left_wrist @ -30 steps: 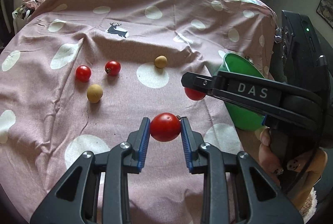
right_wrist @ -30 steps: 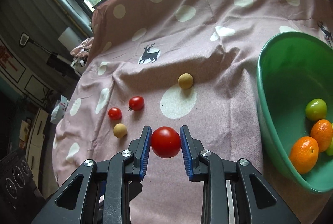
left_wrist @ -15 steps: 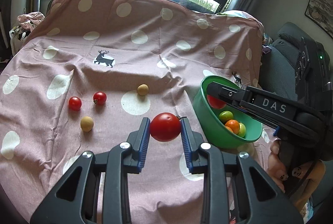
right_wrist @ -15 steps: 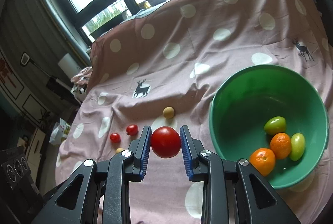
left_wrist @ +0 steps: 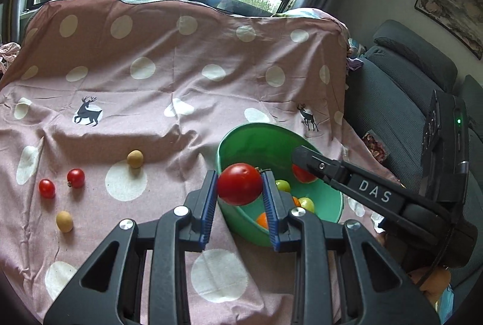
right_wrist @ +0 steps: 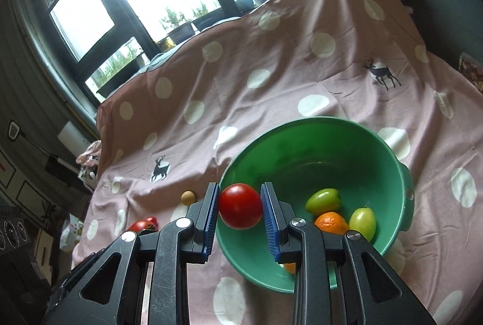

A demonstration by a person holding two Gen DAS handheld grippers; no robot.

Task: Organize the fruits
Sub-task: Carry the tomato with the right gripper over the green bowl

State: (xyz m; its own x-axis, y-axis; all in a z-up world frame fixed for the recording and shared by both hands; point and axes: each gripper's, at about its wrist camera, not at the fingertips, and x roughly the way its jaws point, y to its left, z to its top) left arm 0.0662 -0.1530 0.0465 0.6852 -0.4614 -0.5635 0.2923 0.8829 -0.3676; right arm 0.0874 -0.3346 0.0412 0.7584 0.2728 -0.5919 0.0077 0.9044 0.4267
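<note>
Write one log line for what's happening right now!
left gripper: holds red tomato | right gripper: holds tomato | green bowl: both over it

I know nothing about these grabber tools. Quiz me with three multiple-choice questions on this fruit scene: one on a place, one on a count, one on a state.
1. Where do the green fruits lie?
A. In the green bowl
B. On the spotted cloth
C. On the sofa

2. How many small red tomatoes lie on the cloth at the left?
A. None
B. Two
C. Five

3. What is the left gripper doing?
A. Standing open and bare
B. Clamping an orange
C. Clamping a red tomato

Answers: 1 A, both sit inside the bowl by the orange; 2 B, a pair lies side by side; 3 C, the blue pads press its sides.
</note>
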